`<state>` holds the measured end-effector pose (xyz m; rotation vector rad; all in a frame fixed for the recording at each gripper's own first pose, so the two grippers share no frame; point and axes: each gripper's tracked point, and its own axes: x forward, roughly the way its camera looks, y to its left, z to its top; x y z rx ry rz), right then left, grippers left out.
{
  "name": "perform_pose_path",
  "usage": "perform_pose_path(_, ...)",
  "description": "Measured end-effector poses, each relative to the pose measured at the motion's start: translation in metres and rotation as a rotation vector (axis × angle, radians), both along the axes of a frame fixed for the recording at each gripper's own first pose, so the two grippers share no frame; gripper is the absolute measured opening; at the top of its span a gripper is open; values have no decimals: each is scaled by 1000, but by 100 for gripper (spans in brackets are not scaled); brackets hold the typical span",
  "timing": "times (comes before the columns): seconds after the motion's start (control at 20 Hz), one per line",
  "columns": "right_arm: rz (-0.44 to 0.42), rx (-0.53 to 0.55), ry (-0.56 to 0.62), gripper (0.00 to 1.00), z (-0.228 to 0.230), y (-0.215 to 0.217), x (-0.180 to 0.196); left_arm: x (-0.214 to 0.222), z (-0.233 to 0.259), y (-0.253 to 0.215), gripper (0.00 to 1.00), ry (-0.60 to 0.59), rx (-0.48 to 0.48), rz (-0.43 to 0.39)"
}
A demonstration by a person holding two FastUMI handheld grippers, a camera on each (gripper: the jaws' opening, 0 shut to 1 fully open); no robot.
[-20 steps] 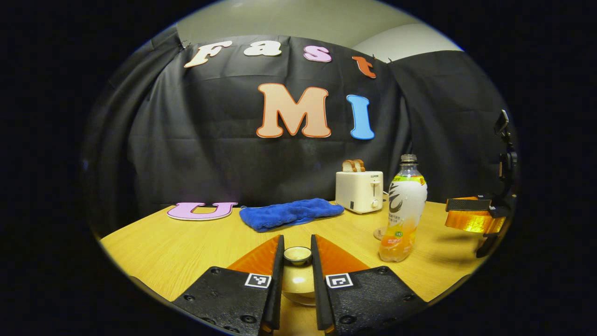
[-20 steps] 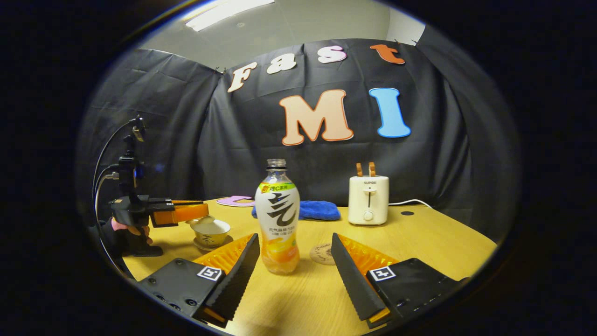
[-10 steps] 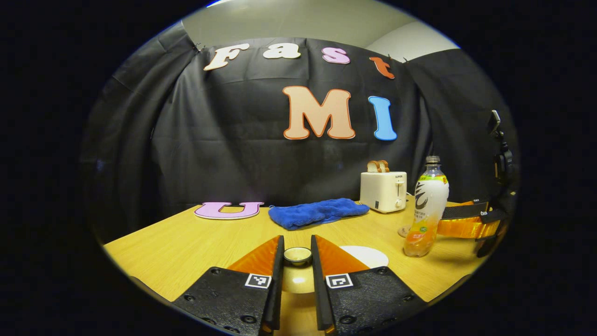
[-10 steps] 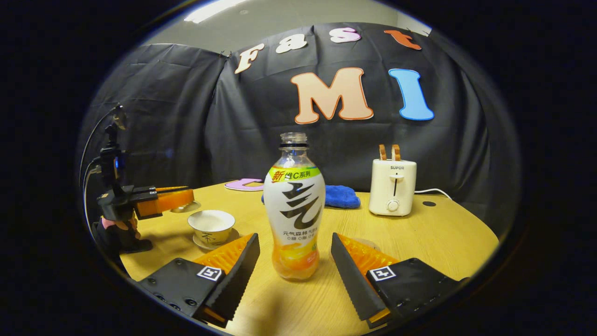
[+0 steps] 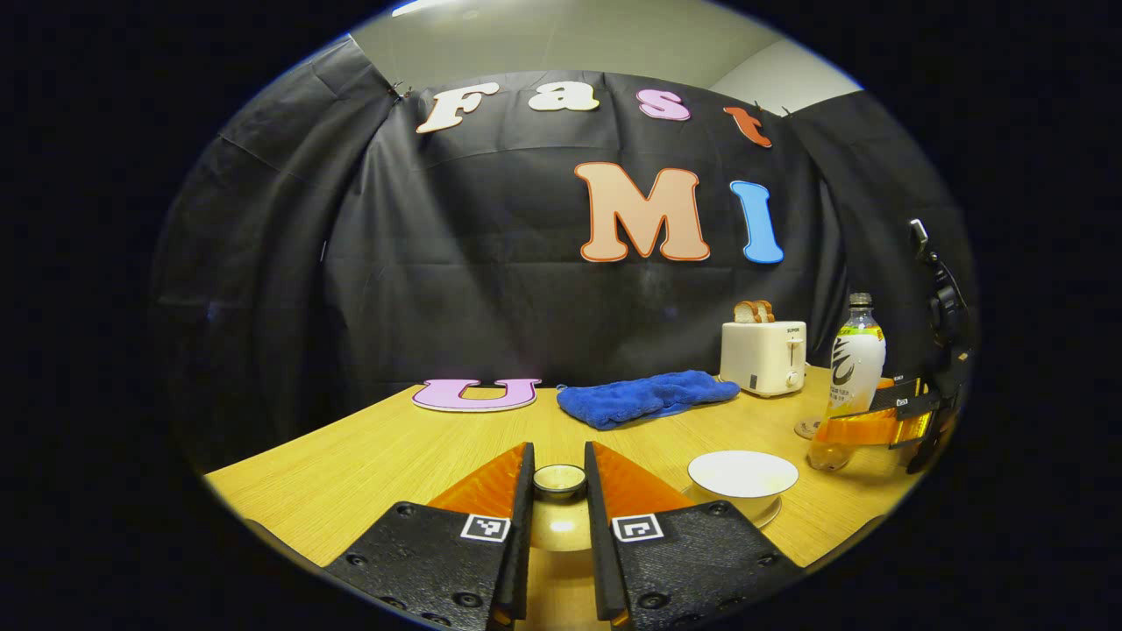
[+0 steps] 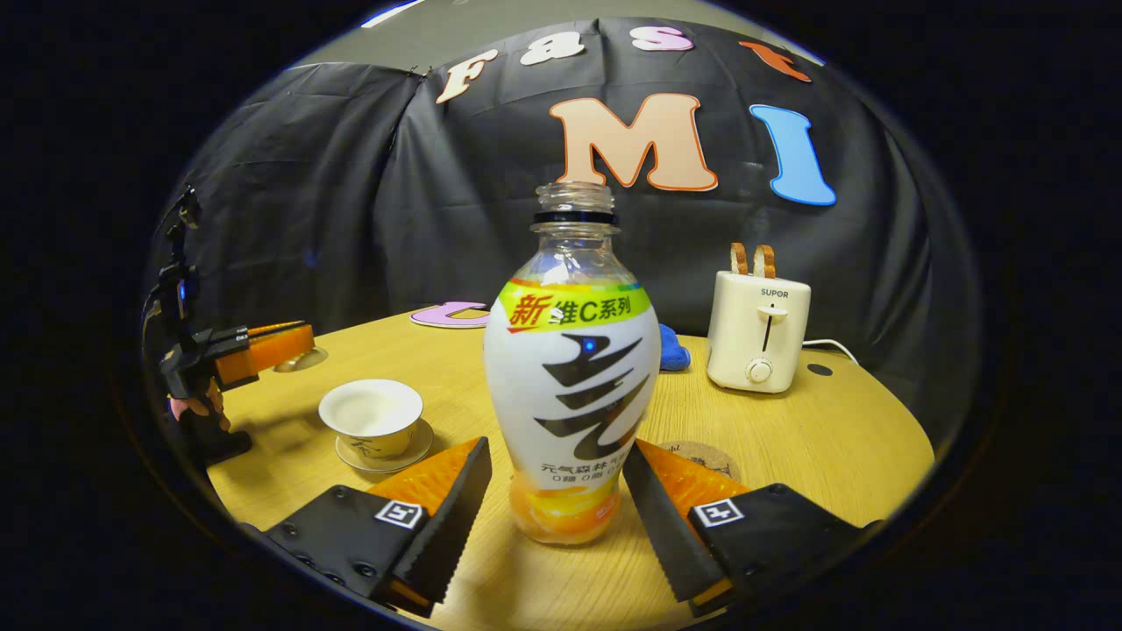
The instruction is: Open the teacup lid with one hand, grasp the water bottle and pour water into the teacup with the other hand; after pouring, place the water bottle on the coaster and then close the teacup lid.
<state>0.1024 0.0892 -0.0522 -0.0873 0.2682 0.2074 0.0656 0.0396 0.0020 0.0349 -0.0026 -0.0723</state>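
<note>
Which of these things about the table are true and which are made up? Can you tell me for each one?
1. The pale ceramic teacup on its saucer has its lid on. False: the cup is open, and the left gripper holds the round cup lid off to the side.
2. The clear plastic drink bottle has no cap. True.
3. The right gripper is lifting the bottle high. False: the bottle stands on the wooden table between open fingers.
4. Toast sticks out of the cream toaster. True.
5. A blue cloth lies near the toaster. True.
</note>
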Motion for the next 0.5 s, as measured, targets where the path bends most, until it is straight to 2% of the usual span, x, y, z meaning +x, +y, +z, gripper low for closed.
perform_pose_path(0.05,-10,-16,-4,84,1,-1,1,0,0,0,28,1,0,0)
perform_pose_path(0.15,-12,-53,-16,75,1,-2,1,-2,0,1,28,1,0,0)
perform_pose_path(0.25,-23,-108,-38,68,5,3,5,-1,0,0,28,1,0,0)
perform_pose_path(0.35,-15,-189,-59,68,7,7,4,-1,1,-1,28,2,0,0)
perform_pose_path(0.5,-1,-283,-67,57,19,11,1,-1,0,0,28,4,-1,0)
